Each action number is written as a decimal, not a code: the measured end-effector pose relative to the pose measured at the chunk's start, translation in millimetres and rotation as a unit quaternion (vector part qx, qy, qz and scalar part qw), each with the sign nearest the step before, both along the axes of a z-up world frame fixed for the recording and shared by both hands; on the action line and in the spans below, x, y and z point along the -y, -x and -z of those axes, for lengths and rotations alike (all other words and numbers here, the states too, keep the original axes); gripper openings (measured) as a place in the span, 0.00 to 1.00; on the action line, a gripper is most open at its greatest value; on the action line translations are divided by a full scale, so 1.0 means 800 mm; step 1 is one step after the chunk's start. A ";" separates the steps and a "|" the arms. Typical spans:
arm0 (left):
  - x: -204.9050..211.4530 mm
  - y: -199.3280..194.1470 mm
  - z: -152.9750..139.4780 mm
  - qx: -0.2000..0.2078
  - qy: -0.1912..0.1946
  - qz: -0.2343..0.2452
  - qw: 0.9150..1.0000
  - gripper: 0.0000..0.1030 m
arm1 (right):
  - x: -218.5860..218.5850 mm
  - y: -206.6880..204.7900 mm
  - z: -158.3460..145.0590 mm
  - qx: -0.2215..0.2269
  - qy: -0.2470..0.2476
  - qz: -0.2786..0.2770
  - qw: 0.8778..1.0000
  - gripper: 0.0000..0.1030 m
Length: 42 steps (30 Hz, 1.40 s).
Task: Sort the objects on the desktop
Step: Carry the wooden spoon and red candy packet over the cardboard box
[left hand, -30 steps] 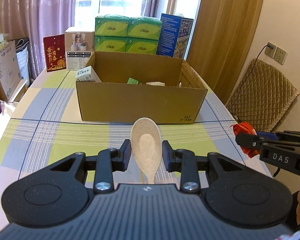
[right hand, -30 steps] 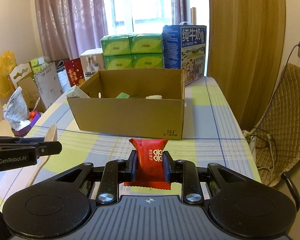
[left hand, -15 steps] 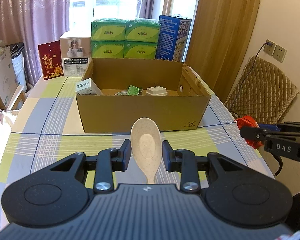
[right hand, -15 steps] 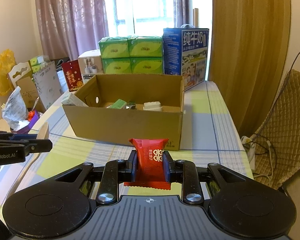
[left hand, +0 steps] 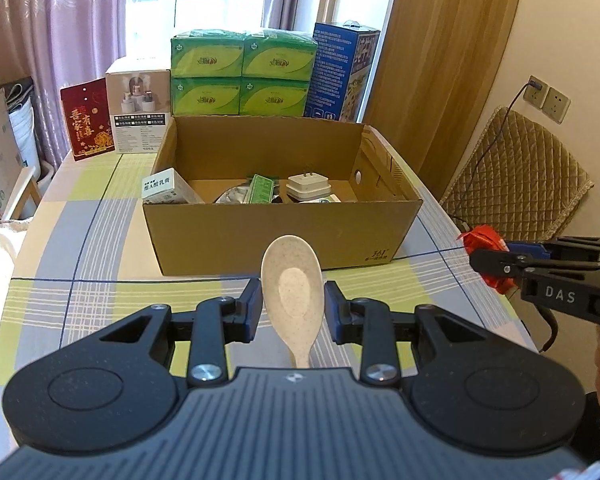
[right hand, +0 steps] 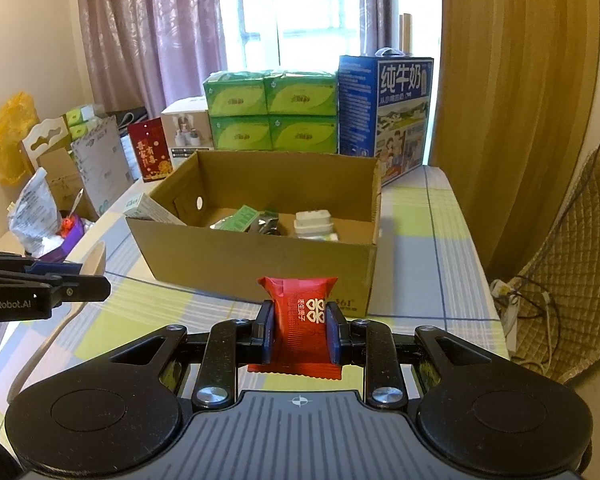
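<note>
Nearest, the left gripper (left hand: 292,306) is clamped on a pale spoon (left hand: 293,292), bowl pointing up, above the checked tablecloth (left hand: 80,300). Beside it the right gripper (right hand: 300,330) pinches a red packet (right hand: 300,320) tight. Just beyond both sits the open cardboard box (left hand: 276,236), holding a white plug (left hand: 308,186) and green packets (left hand: 260,189). Green tissue packs (left hand: 242,74) are stacked behind.

Matt speckled spoon (left hand: 292,288), glossy red foil packet (right hand: 300,322), plain brown cardboard box (left hand: 276,236), checked cloth tablecloth (left hand: 80,240)
</note>
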State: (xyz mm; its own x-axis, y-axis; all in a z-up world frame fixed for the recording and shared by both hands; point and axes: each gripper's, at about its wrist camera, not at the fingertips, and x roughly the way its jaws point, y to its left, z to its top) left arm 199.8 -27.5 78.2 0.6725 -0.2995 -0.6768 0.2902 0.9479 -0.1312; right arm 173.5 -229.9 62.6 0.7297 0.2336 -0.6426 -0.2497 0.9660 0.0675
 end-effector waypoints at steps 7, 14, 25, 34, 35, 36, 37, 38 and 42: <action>0.001 -0.013 -0.005 -0.004 -0.008 0.009 1.000 0.27 | -0.004 -0.017 -0.005 -0.004 0.009 -0.011 1.000 0.22; -0.001 -0.030 -0.010 -0.008 -0.015 0.012 1.000 0.27 | -0.006 -0.034 -0.011 -0.011 0.011 -0.022 1.000 0.22; -0.003 -0.070 -0.023 -0.015 -0.019 0.020 1.000 0.27 | -0.013 -0.073 -0.015 -0.031 0.020 -0.042 0.998 0.22; 0.000 -0.097 -0.028 -0.022 -0.029 0.032 0.999 0.27 | -0.020 -0.102 -0.021 -0.040 0.023 -0.055 0.997 0.22; 0.000 -0.100 -0.029 -0.023 -0.030 0.032 0.999 0.27 | -0.021 -0.106 -0.022 -0.041 0.022 -0.056 0.997 0.22; 0.000 -0.103 -0.029 -0.024 -0.031 0.032 0.999 0.27 | -0.021 -0.109 -0.022 -0.041 0.022 -0.056 0.997 0.22; -0.001 -0.106 -0.029 -0.025 -0.032 0.032 0.999 0.27 | -0.022 -0.113 -0.023 -0.041 0.024 -0.057 0.997 0.22; -0.001 -0.108 -0.030 -0.025 -0.034 0.031 0.999 0.27 | -0.022 -0.116 -0.024 -0.040 0.025 -0.058 0.997 0.22; -0.004 -0.119 -0.030 -0.030 -0.037 0.031 0.998 0.27 | -0.024 -0.129 -0.026 -0.045 0.028 -0.061 0.997 0.22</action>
State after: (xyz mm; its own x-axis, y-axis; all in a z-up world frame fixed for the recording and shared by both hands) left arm 295.2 -24.0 102.5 0.6124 -0.2875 -0.7364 0.3425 0.9361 -0.0806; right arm 276.5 -210.8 83.2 0.6376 0.2783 -0.7184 -0.3607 0.9318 0.0409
